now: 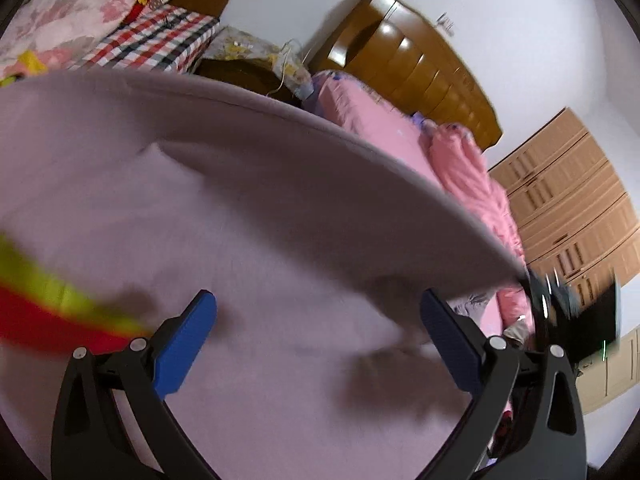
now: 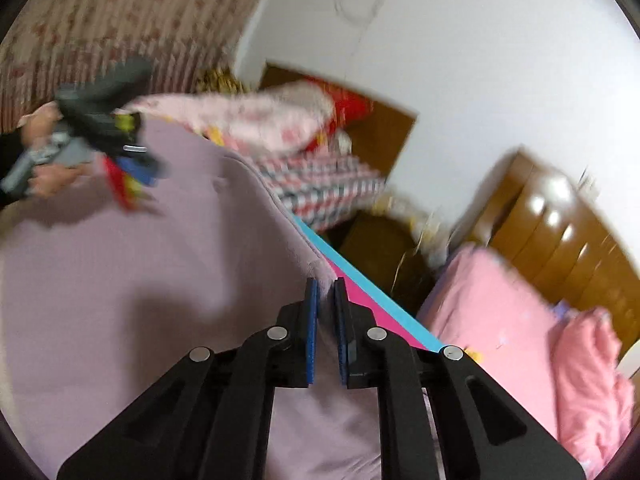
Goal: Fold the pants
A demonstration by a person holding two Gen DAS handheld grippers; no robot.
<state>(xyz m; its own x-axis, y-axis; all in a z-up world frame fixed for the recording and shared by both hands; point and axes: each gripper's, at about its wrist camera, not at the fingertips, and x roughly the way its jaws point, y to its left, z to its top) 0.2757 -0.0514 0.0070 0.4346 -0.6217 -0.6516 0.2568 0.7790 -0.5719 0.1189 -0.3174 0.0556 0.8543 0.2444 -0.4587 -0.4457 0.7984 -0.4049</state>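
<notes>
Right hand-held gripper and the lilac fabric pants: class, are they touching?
Touching. The right wrist view shows the right hand-held gripper with its blue pads nearly closed, pinching the lilac fabric pants at their edge.

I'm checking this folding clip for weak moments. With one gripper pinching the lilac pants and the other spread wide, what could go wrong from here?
1. The right gripper pinches only the lilac pants' very edge; a tug might slip it free.
2. The left gripper hangs open over the fabric, holding nothing, so that side may sag or crease.
3. Both views are motion-blurred; fast moves could skew the fold or drag cloth off the bed.
</notes>
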